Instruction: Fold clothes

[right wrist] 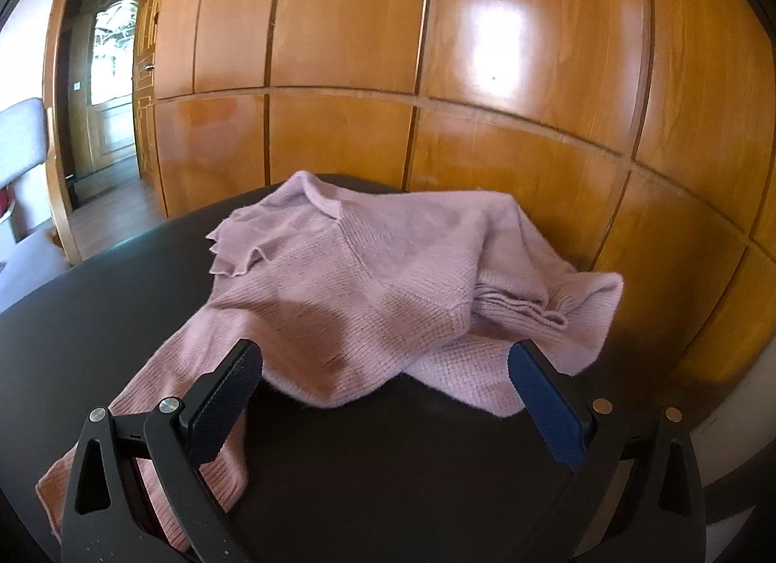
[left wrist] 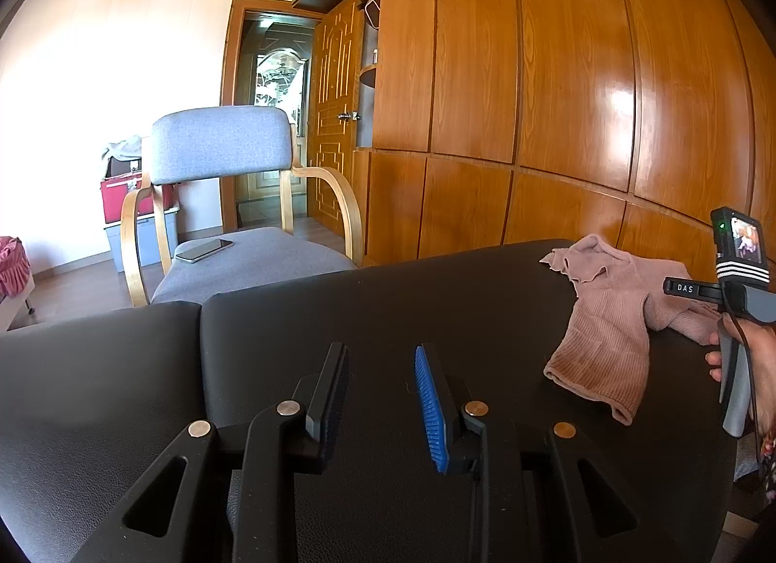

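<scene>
Folding barely begun: pink sweater [right wrist: 368, 291] lies crumpled, unfolded, at the far right corner of the black table [left wrist: 388, 301]. Collar toward far edge, one sleeve trailing to near edge; long axis approx far-to-near. Left gripper [left wrist: 383, 398] spread, empty. Right gripper [right wrist: 383, 398] spread wide, over the sweater, nothing pinched.

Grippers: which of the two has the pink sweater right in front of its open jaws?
The right gripper: the sweater lies just ahead of it. The left gripper faces bare black table.
</scene>
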Action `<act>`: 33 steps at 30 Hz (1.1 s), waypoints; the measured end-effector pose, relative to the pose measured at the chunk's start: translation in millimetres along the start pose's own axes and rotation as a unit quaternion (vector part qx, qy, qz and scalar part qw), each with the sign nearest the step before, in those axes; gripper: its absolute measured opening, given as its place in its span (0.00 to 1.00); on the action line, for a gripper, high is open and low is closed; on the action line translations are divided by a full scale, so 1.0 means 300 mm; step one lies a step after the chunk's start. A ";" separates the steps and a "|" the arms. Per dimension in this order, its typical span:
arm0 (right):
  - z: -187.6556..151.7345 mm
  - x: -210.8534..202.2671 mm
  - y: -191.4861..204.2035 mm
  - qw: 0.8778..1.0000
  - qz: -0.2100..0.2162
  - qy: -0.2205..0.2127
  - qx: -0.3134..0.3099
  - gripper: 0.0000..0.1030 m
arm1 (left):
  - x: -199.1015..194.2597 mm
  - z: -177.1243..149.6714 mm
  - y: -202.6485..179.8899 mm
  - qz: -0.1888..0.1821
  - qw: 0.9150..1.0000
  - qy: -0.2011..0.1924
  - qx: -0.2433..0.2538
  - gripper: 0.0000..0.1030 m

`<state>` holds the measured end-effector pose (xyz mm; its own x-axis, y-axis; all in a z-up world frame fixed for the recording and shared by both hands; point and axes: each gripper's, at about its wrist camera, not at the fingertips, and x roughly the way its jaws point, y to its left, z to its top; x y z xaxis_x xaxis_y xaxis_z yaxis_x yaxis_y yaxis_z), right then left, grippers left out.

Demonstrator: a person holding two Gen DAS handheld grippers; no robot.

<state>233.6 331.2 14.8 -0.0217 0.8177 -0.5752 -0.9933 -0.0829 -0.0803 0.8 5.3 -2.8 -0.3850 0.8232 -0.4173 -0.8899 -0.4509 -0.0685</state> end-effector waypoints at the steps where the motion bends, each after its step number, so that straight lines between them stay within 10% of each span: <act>1: 0.008 0.026 -0.017 1.000 0.011 0.006 0.005 1.00 | 0.001 -0.001 0.001 0.000 1.000 0.001 0.000 0.27; 33: 0.125 0.482 -0.099 0.989 -0.001 0.144 0.020 1.00 | 0.029 -0.001 0.022 -0.003 1.000 0.017 -0.017 0.27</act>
<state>255.7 473.2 -35.7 0.0075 0.6217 -0.7832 -0.9971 -0.0541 -0.0526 -8.3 9.2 -7.0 -0.3708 0.8138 -0.4475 -0.8830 -0.4582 -0.1016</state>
